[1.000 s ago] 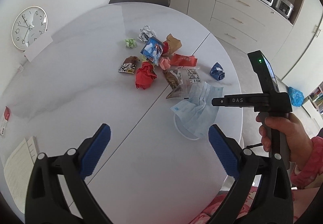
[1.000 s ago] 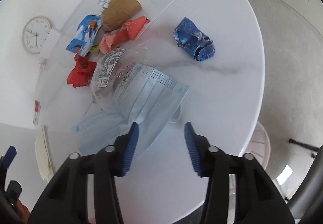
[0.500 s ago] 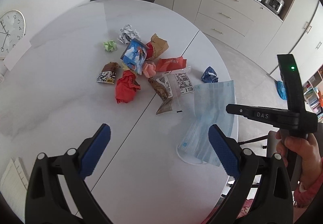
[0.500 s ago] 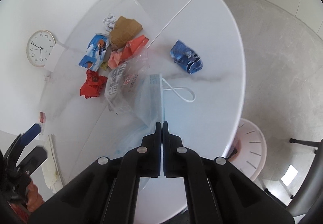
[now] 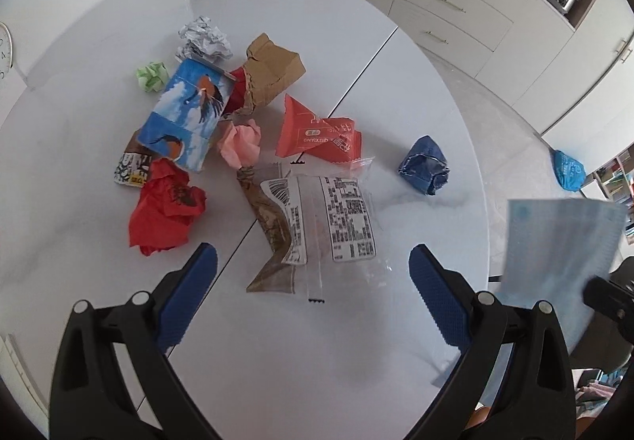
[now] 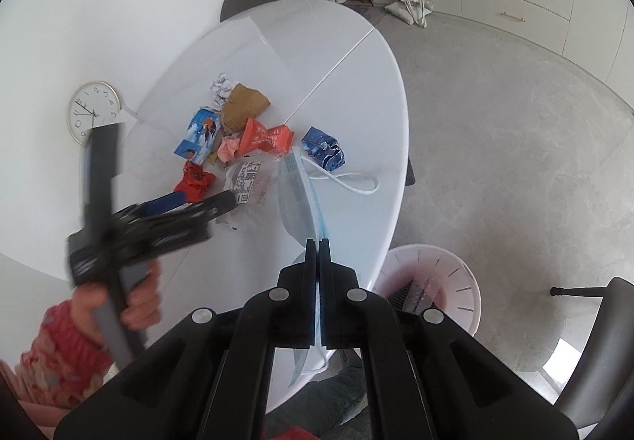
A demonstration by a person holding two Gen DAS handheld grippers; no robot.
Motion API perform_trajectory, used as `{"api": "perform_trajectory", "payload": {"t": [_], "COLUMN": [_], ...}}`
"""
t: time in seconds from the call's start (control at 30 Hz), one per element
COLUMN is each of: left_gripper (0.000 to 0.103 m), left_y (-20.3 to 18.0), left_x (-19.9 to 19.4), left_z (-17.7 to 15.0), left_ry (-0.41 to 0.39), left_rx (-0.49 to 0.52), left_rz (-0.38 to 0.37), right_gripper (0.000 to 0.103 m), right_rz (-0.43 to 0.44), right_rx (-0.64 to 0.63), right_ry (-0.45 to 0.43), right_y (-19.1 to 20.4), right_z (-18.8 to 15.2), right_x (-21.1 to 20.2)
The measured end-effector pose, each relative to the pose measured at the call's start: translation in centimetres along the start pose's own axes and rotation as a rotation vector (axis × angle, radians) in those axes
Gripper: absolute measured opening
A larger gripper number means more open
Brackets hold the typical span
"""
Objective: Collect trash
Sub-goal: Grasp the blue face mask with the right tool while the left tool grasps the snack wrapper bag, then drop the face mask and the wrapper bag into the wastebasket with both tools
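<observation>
Pinching a pale blue face mask [image 6: 295, 198] between clenched jaws, the right gripper [image 6: 317, 242] held it hanging clear of the white table [image 6: 356, 83]; judged next, a swing over the pink bin [image 6: 467, 281] and release. The left gripper [image 5: 313, 277] hovered spread wide above a clear printed wrapper [image 5: 337, 218], likely next. The mask looked limp, pleated, one white loop [image 6: 352, 182] dangling.

Surface [image 5: 356, 360] white with faint grey marbling; face mask [image 6: 297, 194] pale blue, white ear loop. Crumpled paper [image 5: 166, 210] red, wad [image 5: 424, 170] dark blue, carton [image 5: 186, 115] blue-white with bird print, wrapper [image 5: 317, 134] orange-red, bag [image 5: 269, 71] brown. Bin [image 6: 463, 281] pale pink; both grippers black, left gripper [image 5: 313, 281] pads blue.
</observation>
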State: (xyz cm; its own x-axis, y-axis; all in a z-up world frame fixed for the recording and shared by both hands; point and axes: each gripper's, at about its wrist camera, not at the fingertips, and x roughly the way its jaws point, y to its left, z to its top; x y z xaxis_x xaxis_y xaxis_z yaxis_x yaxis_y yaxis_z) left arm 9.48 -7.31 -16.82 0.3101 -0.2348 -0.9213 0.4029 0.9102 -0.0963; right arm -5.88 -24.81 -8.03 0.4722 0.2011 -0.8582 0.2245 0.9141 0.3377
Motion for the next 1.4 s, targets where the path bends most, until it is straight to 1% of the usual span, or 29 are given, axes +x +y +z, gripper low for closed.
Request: {"api": "perform_trajectory", "payload": {"t": [0.07,0.13,0.2,0.23,0.3,0.43,0.57,0.73,0.83,0.93,1.03,1.17,1.27,1.3,1.37,1.4], "left_gripper": [0.093,0.089,0.07,0.064,0.058,0.048,0.048,0.048,0.048,0.048,0.048,0.048,0.048,0.048,0.048,0.048], "left_y": [-0.5,-0.7,-0.7,-0.6,-0.5,-0.7,0.0,-0.4,-1.1,-1.6,-2.1,-3.6,-4.3,-4.4,-4.9,-5.2], "left_x": [1.8,3.3,4.3,4.6,4.8,4.2,2.4,-1.6,-4.4,-6.5,-8.6,-10.2,-11.1,-11.4,-11.4,-11.4], "left_z": [0.7,1.0,1.0,1.0,0.7,0.5,-0.5,-2.6,-4.2,-5.4,-6.4,-7.3,-8.3,-8.6,-8.9,-9.0], "left_ry": [0.029,0.062,0.095,0.109,0.102,0.088,0.071,0.038,0.017,0.005,-0.014,-0.041,-0.042,-0.04,-0.038,-0.037], "left_rx": [-0.003,-0.007,-0.023,-0.036,-0.046,-0.024,-0.035,-0.036,-0.018,-0.003,0.011,0.028,0.028,0.03,0.041,0.047], "left_rz": [0.019,0.03,0.034,0.03,0.038,0.052,0.037,-0.009,-0.032,-0.047,-0.074,-0.068,-0.053,-0.049,-0.04,-0.039], "right_gripper": [0.002,0.002,0.002,0.002,0.002,0.002,0.002,0.002,0.002,0.002,0.002,0.002,0.009,0.013,0.04,0.045], "right_rz": [-0.001,-0.004,-0.013,-0.019,-0.021,-0.036,-0.059,-0.105,-0.114,-0.116,-0.111,-0.105,-0.111,-0.112,-0.113,-0.121], "right_rx": [0.0,0.002,0.006,0.008,0.019,0.038,0.058,0.079,0.113,0.118,0.111,0.104,0.085,0.079,0.068,0.061], "right_ry": [-0.01,-0.017,-0.024,-0.025,-0.024,-0.019,-0.01,0.018,0.062,0.122,0.182,0.256,0.298,0.307,0.322,0.32], "right_y": [-0.4,-0.9,-1.5,-1.9,-2.6,-4.0,-6.1,-9.1,-11.3,-12.9,-13.8,-14.4,-14.1,-14.1,-13.8,-13.7], "right_z": [-0.3,-0.6,-0.9,-1.0,-1.2,-1.6,-2.2,-3.8,-5.0,-6.0,-6.9,-7.9,-8.3,-8.4,-8.8,-8.8], "right_x": [-0.8,-1.6,-2.2,-2.4,-2.7,-2.9,-3.2,-2.5,-0.1,3.8,7.6,12.5,15.0,15.4,16.0,16.0]}}
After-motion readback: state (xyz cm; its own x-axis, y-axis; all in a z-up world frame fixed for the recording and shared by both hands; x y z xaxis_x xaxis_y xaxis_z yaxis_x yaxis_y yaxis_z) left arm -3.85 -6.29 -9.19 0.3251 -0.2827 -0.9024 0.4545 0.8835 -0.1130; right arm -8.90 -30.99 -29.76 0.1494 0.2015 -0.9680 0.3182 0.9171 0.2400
